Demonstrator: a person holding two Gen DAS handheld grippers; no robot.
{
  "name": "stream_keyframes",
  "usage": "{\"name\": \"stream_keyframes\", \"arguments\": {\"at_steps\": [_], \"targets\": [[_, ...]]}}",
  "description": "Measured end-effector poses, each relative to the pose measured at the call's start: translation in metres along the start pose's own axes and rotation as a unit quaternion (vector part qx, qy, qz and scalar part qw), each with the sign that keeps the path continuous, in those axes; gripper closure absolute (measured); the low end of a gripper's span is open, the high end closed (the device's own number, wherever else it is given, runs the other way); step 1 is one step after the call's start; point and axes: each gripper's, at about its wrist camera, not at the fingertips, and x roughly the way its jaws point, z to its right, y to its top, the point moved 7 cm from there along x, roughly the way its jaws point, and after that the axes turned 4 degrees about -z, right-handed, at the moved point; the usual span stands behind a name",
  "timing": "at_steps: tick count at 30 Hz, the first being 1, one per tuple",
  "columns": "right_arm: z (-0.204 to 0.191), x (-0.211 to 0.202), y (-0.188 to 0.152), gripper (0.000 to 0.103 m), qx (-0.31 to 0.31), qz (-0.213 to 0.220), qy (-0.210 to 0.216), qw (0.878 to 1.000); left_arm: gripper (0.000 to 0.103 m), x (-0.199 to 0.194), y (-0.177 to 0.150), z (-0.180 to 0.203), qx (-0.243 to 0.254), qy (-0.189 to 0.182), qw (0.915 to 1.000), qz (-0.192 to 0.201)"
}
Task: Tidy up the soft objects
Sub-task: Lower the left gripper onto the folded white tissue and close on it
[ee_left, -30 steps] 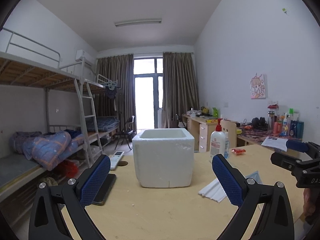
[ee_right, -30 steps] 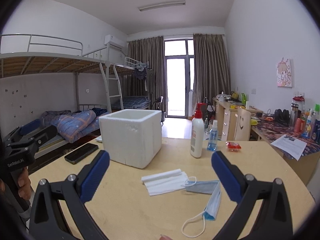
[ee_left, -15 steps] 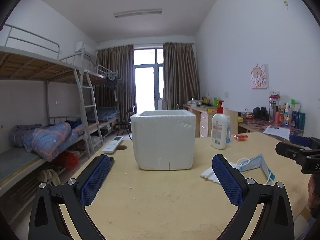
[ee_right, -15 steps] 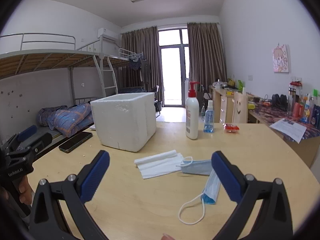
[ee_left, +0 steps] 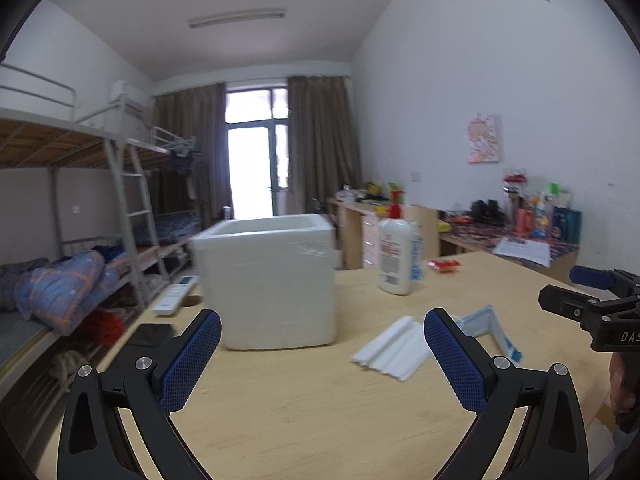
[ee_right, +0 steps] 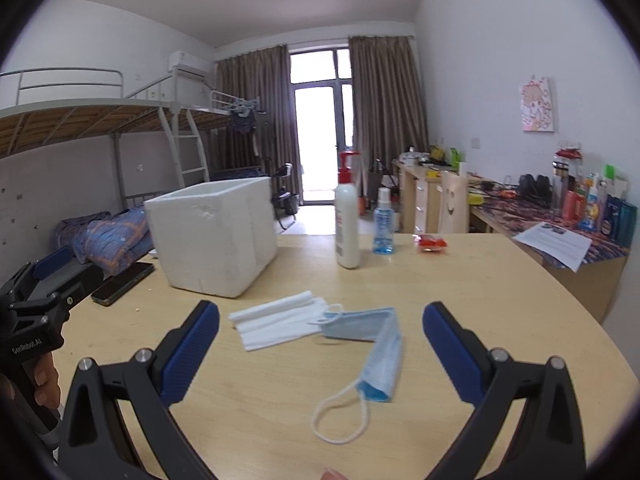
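As both cameras drop closer to the tabletop than a second ago, the soft things grow larger in view, which suggests the approach to a first pick is under way and nothing is sorted yet. The left gripper (ee_left: pixel 322 330) is spread wide with nothing between its blue pads, and so is the right gripper (ee_right: pixel 321 320).

From the right wrist view, the white folded cloth (ee_right: pixel 280 320) lies at about 11 o'clock from the right gripper's gap, and the blue face mask (ee_right: pixel 372 338) sits just past 12 o'clock, its near half bent toward the camera with a white ear loop (ee_right: pixel 340 416) trailing on the wooden table (ee_right: pixel 500 280). Mask and cloth touch at one corner. The white foam box (ee_right: pixel 214 236), open-topped and the likely destination, stands at 10 o'clock. From the left wrist view, that box is dead ahead at 12 o'clock and has slid slightly right in the view, so the left hand has swung left.

Readable writing is sparse: the left tool's body, seen from the right camera, carries "GenRobot.AI" (ee_right: pixel 26 346); the right tool shows only "DAS" (ee_left: pixel 628 336) before the frame cuts it. The label on the pump bottle (ee_right: pixel 347 228) is too blurred to read.
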Motion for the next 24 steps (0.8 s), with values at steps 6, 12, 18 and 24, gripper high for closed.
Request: {"name": "stream_keyframes", "arguments": {"at_steps": [6,12,18,24], "targets": [[0.019,-0.005,-0.005,0.000,0.014,-0.005,-0.028,0.999,0.001,0.022,0.001,0.031,0.016,-0.049,0.9984,-0.024],[0.030,0.002,-0.009,0.000,0.031,-0.017,-0.035,0.999,0.001,0.039,0.003,0.049,0.022,-0.073,0.9961,-0.045],[0.032,0.014,-0.010,0.000,0.034,-0.031,-0.022,0.999,0.001,0.057,0.002,0.063,0.042,-0.096,0.9917,-0.074],[0.037,0.034,-0.012,0.000,0.035,-0.050,-0.021,0.998,0.001,0.075,0.005,0.072,0.049,-0.111,0.9884,-0.091]]}}
